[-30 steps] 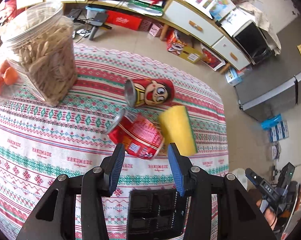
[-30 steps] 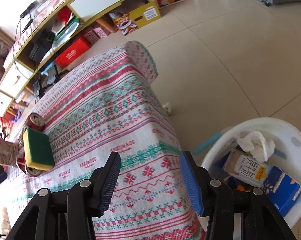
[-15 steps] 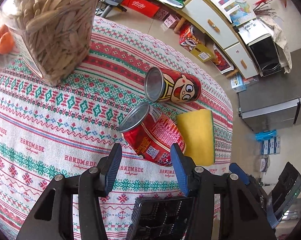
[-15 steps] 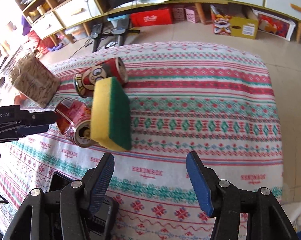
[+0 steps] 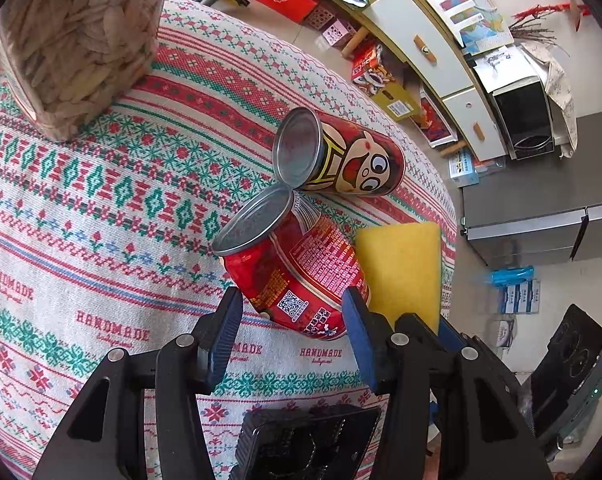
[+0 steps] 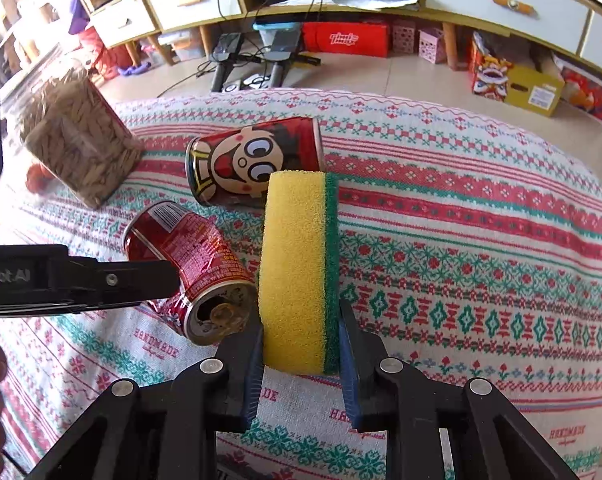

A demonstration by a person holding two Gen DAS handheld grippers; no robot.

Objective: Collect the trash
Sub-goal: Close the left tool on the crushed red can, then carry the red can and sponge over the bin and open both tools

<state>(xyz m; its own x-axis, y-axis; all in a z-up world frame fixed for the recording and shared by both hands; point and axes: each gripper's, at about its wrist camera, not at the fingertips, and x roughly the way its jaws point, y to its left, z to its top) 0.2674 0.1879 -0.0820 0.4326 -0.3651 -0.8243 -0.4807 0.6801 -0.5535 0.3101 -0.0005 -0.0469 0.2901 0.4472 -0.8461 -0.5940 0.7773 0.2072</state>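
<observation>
Left gripper [image 5: 291, 334]: hanging over the near end of the red can [image 5: 293, 268], jaws wide on either side of it, pads not pressing.
Right gripper [image 6: 299, 354]: jaws closing on the sponge [image 6: 299, 268], pads meeting its yellow and green faces.
Red can: lying on its side on the cloth-covered surface [image 6: 481, 240], open top facing the right camera.
Cartoon can [image 6: 253, 160]: lying just beyond, touching the red can's rim.
Sponge: standing on edge beside the red can.
Jar [image 5: 77, 40]: standing well apart at the far left.
</observation>
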